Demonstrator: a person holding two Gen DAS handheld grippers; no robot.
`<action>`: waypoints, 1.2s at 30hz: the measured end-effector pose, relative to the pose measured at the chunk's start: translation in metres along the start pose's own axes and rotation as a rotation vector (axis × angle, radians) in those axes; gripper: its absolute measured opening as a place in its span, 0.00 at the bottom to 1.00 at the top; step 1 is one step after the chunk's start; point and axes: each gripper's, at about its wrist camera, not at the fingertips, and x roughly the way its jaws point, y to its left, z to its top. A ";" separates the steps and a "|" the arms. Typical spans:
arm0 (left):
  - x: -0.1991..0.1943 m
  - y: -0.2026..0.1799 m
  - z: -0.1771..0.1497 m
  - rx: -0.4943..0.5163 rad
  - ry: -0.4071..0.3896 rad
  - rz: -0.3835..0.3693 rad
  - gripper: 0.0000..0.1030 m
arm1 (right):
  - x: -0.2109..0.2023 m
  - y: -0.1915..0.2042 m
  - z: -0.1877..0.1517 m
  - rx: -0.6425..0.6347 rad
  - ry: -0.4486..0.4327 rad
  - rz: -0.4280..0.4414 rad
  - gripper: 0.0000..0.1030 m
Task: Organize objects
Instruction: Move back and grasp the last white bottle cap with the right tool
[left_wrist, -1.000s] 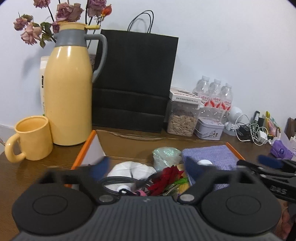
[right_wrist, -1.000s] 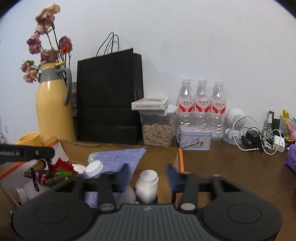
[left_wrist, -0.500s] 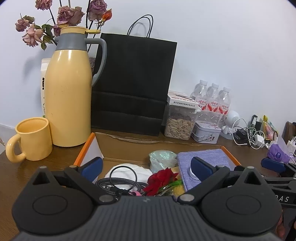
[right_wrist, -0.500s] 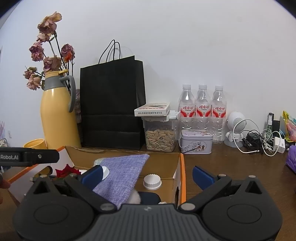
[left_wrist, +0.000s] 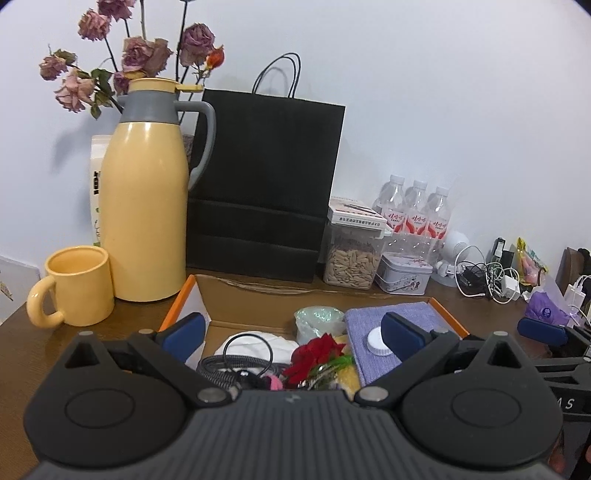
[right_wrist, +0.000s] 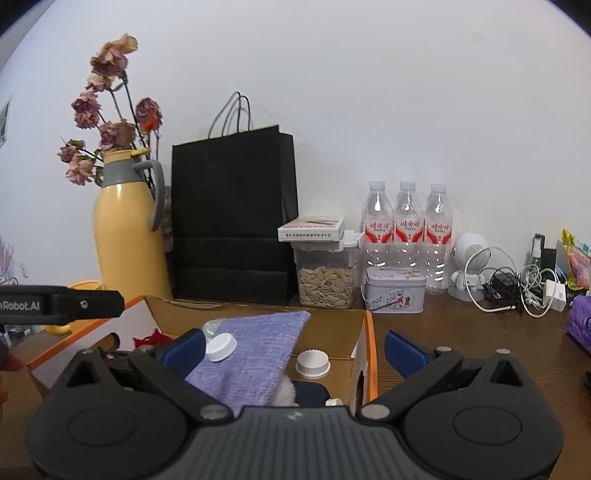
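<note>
An open cardboard box with orange edges (left_wrist: 406, 295) (right_wrist: 371, 350) sits on the brown table. It holds a purple cloth (left_wrist: 391, 317) (right_wrist: 255, 354), a white-capped bottle (left_wrist: 376, 338) (right_wrist: 221, 346), a second white-capped bottle (right_wrist: 313, 363), a red flower (left_wrist: 317, 350), a black cable (left_wrist: 236, 363), a white pad (left_wrist: 258, 341) and a greenish wrapped roll (left_wrist: 317, 321). My left gripper (left_wrist: 293, 334) is open and empty above the box's near side. My right gripper (right_wrist: 295, 349) is open and empty above the box's right part.
Behind the box stand a yellow thermos (left_wrist: 147, 206), a yellow mug (left_wrist: 77, 291), a black paper bag (left_wrist: 266, 188), a seed jar (left_wrist: 352, 254), a small tin (left_wrist: 404, 273) and three water bottles (right_wrist: 406, 229). Chargers and cables (right_wrist: 517, 291) lie at the right.
Both grippers opened and pulled up and back from the box. The right one let go of a white-capped bottle, which now stands in the box. The left one released the cable and flower.
</note>
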 end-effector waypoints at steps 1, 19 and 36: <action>-0.004 0.000 -0.002 -0.003 -0.005 -0.001 1.00 | -0.004 0.002 -0.001 -0.005 -0.007 0.000 1.00; -0.068 0.008 -0.049 0.065 0.037 -0.003 1.00 | -0.060 0.035 -0.041 -0.049 0.081 0.050 1.00; -0.078 0.055 -0.083 0.045 0.207 0.086 1.00 | -0.053 0.064 -0.076 -0.086 0.306 0.091 1.00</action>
